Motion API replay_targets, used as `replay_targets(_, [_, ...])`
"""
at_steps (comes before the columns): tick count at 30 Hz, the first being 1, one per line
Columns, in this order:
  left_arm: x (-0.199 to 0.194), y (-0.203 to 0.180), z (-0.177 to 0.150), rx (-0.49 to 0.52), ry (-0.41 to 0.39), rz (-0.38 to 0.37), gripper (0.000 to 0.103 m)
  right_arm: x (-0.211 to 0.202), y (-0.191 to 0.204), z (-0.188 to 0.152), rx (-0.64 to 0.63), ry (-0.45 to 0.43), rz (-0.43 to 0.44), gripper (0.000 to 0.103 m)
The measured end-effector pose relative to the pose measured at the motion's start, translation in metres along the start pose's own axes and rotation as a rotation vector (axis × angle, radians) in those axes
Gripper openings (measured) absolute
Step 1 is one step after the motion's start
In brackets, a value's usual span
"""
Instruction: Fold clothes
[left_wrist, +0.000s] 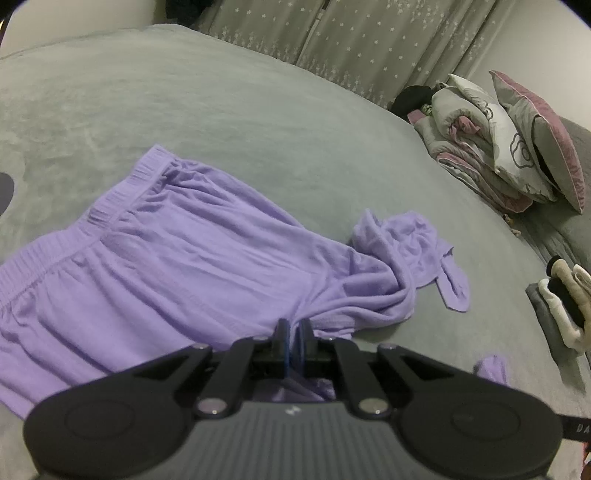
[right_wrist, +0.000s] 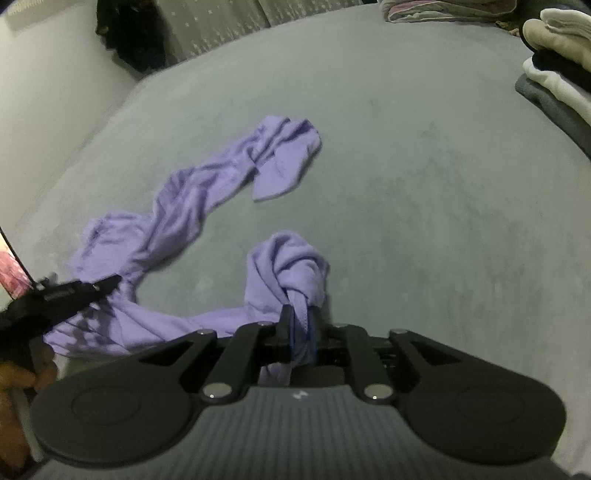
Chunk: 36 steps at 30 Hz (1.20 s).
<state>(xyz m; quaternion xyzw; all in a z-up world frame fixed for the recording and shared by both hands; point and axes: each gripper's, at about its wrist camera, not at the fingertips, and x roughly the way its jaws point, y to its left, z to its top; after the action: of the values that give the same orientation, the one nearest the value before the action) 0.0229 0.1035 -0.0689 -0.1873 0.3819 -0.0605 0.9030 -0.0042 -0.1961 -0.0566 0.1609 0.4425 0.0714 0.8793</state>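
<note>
A lilac pair of trousers (left_wrist: 177, 258) lies crumpled on the grey bed (left_wrist: 258, 122), its elastic waistband (left_wrist: 122, 192) at the left. My left gripper (left_wrist: 293, 328) is shut on a fold of the cloth near the crotch. One twisted leg (right_wrist: 207, 192) runs away across the bed to its cuff (right_wrist: 284, 162). The other leg end is bunched into a knot (right_wrist: 291, 262), and my right gripper (right_wrist: 300, 314) is shut on it, with cloth pinched between its fingers. The left gripper (right_wrist: 110, 281) also shows at the left edge of the right wrist view, on the same garment.
A stack of folded clothes (left_wrist: 565, 306) (right_wrist: 554, 74) sits at the right of the bed. Pillows and rolled quilts (left_wrist: 498, 147) are piled at the far right. Star-patterned curtains (left_wrist: 332, 37) hang behind. A pale wall (right_wrist: 48, 92) borders the bed's left side.
</note>
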Motion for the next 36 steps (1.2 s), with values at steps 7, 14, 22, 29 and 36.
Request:
replay_targets(7, [-0.02, 0.007, 0.001, 0.021, 0.011, -0.052, 0.009, -0.016, 0.01, 0.003, -0.037, -0.032, 0.064, 0.044])
replay_targets(14, [-0.038, 0.001, -0.014, 0.123, 0.045, -0.137, 0.029, -0.027, 0.041, -0.018, -0.199, -0.037, 0.119, 0.047])
replay_targets(22, [-0.037, -0.017, -0.029, 0.252, 0.059, -0.181, 0.039, -0.003, 0.052, -0.041, -0.326, 0.006, 0.038, 0.013])
replay_targets(29, [-0.032, -0.023, -0.031, 0.272, 0.072, -0.166, 0.043, -0.023, 0.024, -0.027, -0.273, -0.063, -0.001, 0.002])
replay_targets(36, [-0.029, -0.025, -0.034, 0.282, 0.074, -0.155, 0.045, -0.039, -0.013, -0.014, -0.195, -0.13, -0.086, 0.002])
